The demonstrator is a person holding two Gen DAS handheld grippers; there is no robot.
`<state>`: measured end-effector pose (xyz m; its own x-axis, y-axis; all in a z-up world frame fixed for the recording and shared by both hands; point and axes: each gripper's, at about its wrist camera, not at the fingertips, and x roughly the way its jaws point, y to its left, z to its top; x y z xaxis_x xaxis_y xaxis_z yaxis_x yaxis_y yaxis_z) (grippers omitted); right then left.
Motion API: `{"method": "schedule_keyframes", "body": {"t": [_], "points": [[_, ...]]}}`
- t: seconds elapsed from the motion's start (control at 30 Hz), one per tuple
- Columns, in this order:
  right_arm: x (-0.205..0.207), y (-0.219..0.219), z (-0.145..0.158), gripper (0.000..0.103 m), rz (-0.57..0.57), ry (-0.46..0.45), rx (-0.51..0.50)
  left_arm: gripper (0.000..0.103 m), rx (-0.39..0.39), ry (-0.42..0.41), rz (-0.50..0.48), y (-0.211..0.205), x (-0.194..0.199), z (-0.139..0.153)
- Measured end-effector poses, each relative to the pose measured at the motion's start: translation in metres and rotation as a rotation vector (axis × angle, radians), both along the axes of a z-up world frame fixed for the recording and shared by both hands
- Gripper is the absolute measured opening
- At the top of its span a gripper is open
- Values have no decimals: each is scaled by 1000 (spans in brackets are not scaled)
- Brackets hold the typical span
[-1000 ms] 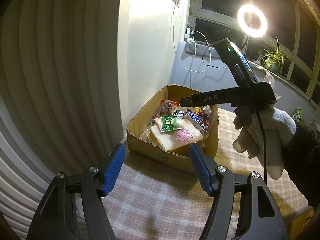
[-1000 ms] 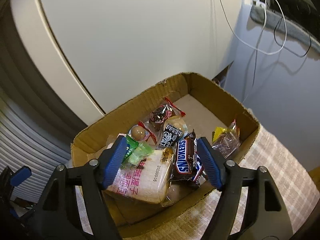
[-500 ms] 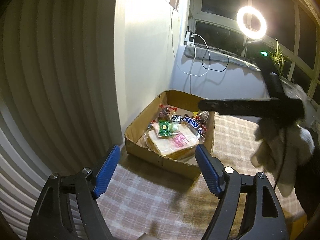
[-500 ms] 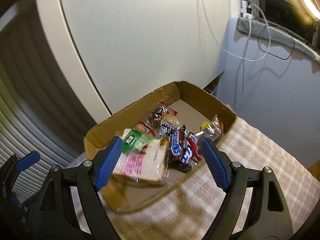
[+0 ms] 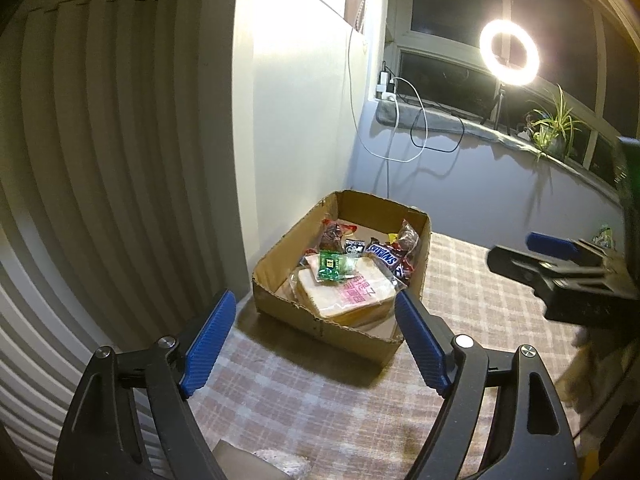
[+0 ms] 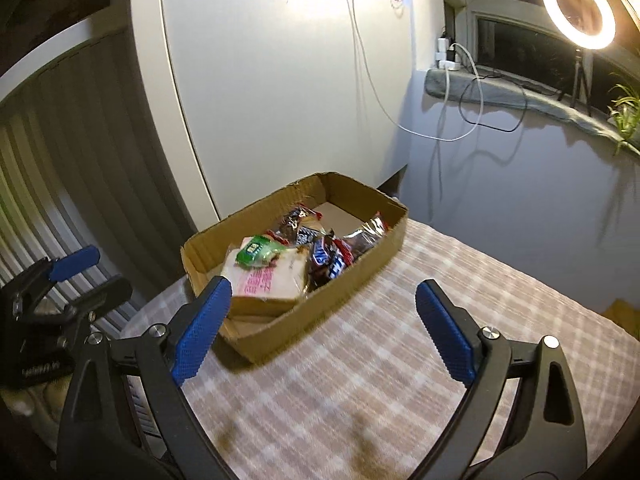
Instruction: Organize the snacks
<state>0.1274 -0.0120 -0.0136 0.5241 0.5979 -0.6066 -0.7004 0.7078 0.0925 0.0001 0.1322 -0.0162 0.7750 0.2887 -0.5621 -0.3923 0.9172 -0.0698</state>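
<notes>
Left wrist view: the left tongs (image 5: 312,338) stand wide with jaws opening, nothing between the blue pads, held above the checked table (image 5: 320,392) just short of the cardboard box (image 5: 340,330). The box sits at the table's far left corner, against the white cabinet, and holds a bagged bread slice (image 5: 348,294), a green packet (image 5: 332,266) on top of it, and Snickers bars (image 5: 386,258). The right tongs (image 6: 322,328) are likewise spread and opening, empty, over the table before the box (image 6: 320,300).

Two wrist views, both angled down, perhaps mid-range, sharing the cardboard box (image 5: 340,312) (image 6: 320,312).
</notes>
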Motion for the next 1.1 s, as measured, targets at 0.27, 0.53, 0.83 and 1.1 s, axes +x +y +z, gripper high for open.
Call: {"method": "schedule_keyframes", "body": {"t": [0.27, 0.53, 0.83, 1.1], "points": [[-13, -13, 3, 102, -11, -22, 8, 82, 6, -3, -10, -6, 0, 1], [-15, -19, -1, 102, -20, -26, -4, 82, 8, -2, -16, -9, 2, 2], [-13, -22, -1, 102, -30, -26, -9, 82, 10, -2, -19, -12, 3, 3], [-13, -23, -3, 102, -28, -22, -7, 82, 10, -2, -20, -11, 4, 3]]}}
